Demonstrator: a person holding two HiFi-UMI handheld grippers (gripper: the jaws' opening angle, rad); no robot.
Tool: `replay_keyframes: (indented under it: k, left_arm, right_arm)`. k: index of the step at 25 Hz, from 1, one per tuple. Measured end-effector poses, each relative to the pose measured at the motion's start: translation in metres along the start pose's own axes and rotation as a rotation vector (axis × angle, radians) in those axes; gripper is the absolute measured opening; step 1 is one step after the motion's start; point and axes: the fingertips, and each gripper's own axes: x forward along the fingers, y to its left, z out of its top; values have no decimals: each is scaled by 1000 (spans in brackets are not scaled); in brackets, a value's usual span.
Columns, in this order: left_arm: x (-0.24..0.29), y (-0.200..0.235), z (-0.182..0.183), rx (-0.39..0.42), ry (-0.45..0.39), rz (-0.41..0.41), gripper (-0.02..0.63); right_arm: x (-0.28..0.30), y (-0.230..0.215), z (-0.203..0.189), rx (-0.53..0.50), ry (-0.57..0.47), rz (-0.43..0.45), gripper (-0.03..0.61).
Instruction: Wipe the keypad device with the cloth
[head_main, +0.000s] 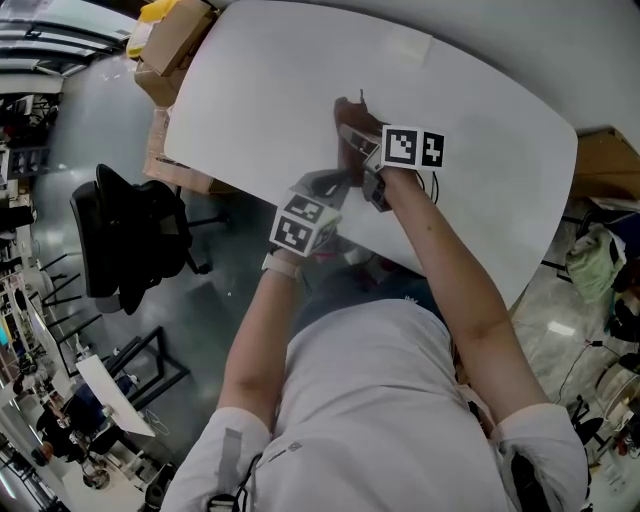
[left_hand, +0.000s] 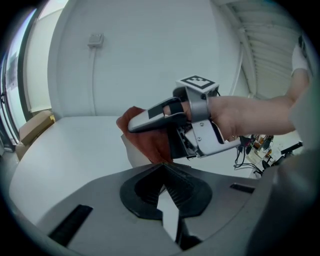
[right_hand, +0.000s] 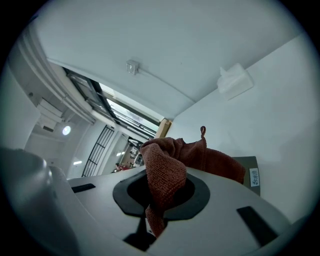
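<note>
A white surface (head_main: 480, 110) stands on glossy grey floor (head_main: 90, 130); a black office chair (head_main: 125, 240) and what seem cardboard boxes (head_main: 172, 45) sit alongside.

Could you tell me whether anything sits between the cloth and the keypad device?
Nothing visible does: the cloth, clamped in the right gripper, lies against the keypad device, which the left gripper holds.

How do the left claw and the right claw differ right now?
The left claw is clamped on a thin pale panel, apparently the keypad device; the right claw is clamped on the reddish-brown cloth. The left claw sits nearer the table's edge than the right claw. Both are shut.
</note>
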Motion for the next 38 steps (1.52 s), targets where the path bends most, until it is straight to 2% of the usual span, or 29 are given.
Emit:
replay_keyframes:
  k: [7,20,34,38]
  left_arm:
    - [-1,-2,0,2,-10,18,11]
    - [0,-2,0,-1,-8,20,11]
    - [-2,4,-2,-3,-8,27,11]
    - [-2,3,-1,-3,-7,29,11]
  right_arm:
    - [-3,-4,-1,-14,-14,12,49]
    - [-15,-30,0,61,-60,15,49]
    - [-34,-91,-10,124,-92,-96,49]
    - [-36,-94,-10,109,-85,-103,49]
